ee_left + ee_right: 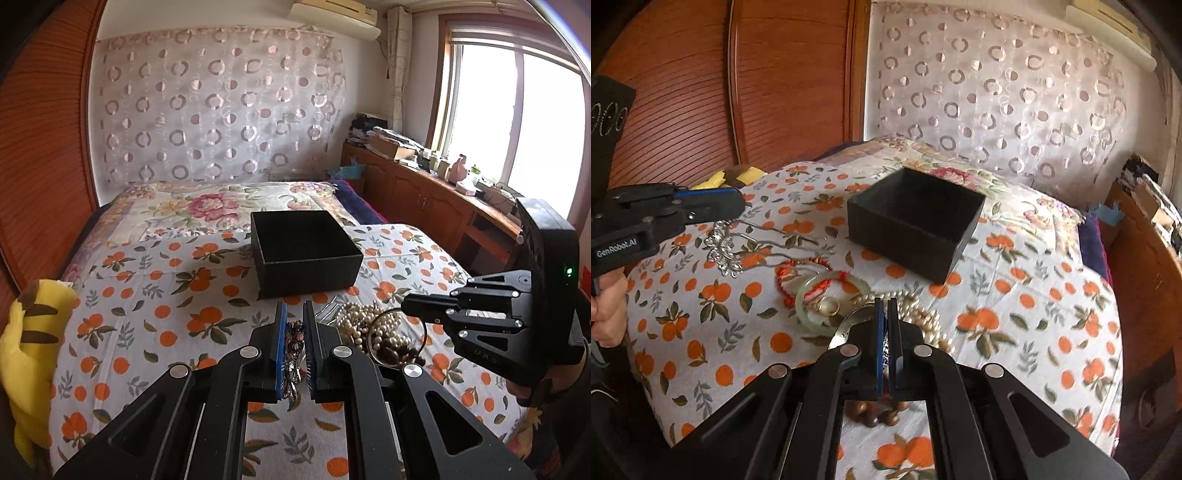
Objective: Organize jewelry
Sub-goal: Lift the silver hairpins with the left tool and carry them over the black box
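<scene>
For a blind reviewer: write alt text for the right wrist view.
The right gripper, nearly closed, pinches a thin metal piece over a jewelry pile on an orange-print bedspread. An open black box sits beyond; the left gripper hovers above a silver hairpin.

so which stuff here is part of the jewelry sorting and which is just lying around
Part of the job:
black box
silver hair comb
red cord bracelet
jade bangle
pearl necklace
brown bead bracelet

Just lying about:
yellow plush toy
clutter on the window cabinet
</scene>
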Demonstrator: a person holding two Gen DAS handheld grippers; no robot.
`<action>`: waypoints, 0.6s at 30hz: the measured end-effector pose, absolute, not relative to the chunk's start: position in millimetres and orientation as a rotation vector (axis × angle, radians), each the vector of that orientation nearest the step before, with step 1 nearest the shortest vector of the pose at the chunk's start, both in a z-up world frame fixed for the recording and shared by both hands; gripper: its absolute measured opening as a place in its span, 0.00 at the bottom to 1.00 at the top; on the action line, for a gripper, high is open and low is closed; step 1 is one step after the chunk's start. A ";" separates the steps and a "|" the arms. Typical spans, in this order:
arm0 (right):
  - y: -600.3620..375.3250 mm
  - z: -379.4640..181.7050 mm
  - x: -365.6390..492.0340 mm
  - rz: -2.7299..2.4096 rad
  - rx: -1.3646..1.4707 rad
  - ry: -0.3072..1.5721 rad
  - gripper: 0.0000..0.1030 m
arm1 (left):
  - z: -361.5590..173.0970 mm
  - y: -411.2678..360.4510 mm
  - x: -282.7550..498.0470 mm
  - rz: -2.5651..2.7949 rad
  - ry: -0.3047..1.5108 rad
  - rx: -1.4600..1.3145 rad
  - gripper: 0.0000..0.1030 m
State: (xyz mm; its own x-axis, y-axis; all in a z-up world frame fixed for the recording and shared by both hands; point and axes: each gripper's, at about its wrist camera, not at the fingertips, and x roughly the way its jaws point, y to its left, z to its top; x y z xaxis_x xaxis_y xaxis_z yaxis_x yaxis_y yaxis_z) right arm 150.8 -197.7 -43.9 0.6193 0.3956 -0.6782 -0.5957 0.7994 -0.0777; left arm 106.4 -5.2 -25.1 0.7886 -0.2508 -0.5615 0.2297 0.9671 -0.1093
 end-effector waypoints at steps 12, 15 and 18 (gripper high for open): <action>-188.2 -1.4 198.6 0.568 -0.350 0.621 0.02 | -2.2 -3.7 155.6 -0.271 0.582 -0.030 0.08; -186.0 5.0 218.9 0.564 -0.333 0.605 0.02 | 3.1 -1.8 167.6 -0.269 0.574 -0.032 0.08; -183.7 5.2 241.7 0.560 -0.317 0.601 0.02 | 7.1 -0.4 178.3 -0.265 0.569 -0.032 0.08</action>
State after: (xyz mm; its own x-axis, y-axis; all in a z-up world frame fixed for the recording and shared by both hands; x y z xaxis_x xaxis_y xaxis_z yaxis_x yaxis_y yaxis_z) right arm 241.7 -183.7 5.2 0.6837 0.4014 -0.6094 -0.5798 0.8059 -0.1198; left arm 178.3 -0.4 7.1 0.8093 -0.2568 -0.5284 0.2390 0.9655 -0.1031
